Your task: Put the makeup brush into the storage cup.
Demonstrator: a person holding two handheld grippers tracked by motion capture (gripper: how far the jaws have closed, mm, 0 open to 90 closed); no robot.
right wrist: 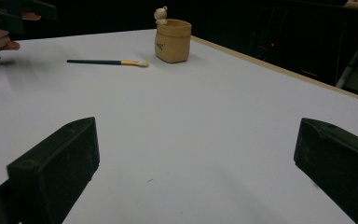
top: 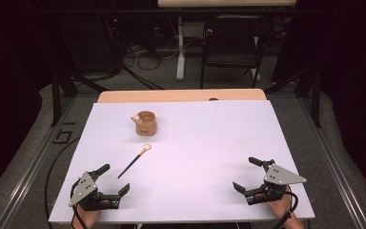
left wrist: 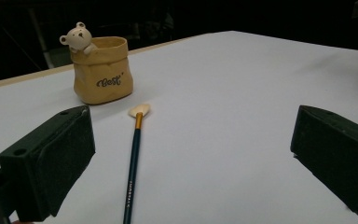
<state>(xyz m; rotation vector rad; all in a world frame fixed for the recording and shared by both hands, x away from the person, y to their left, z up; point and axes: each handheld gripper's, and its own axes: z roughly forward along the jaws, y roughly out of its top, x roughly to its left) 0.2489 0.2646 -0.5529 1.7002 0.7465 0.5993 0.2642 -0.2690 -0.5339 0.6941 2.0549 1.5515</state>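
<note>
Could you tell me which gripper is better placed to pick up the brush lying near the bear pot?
Probably the left. The left gripper sits open just short of the brush, whose handle points toward it. The right gripper, also open, is far across the table. The bear pot stands beyond the brush.

A white sheet [top: 209,157] covers most of the table [top: 181,95], whose bare wooden edge shows as a strip along the far side. On the sheet, toward the far left, stands a tan bag-shaped pot [top: 146,123] with a small bear figure at its rim. Just nearer lies a dark-handled brush [top: 134,161], apart from the pot, its pale bristles pointing toward it.
</note>
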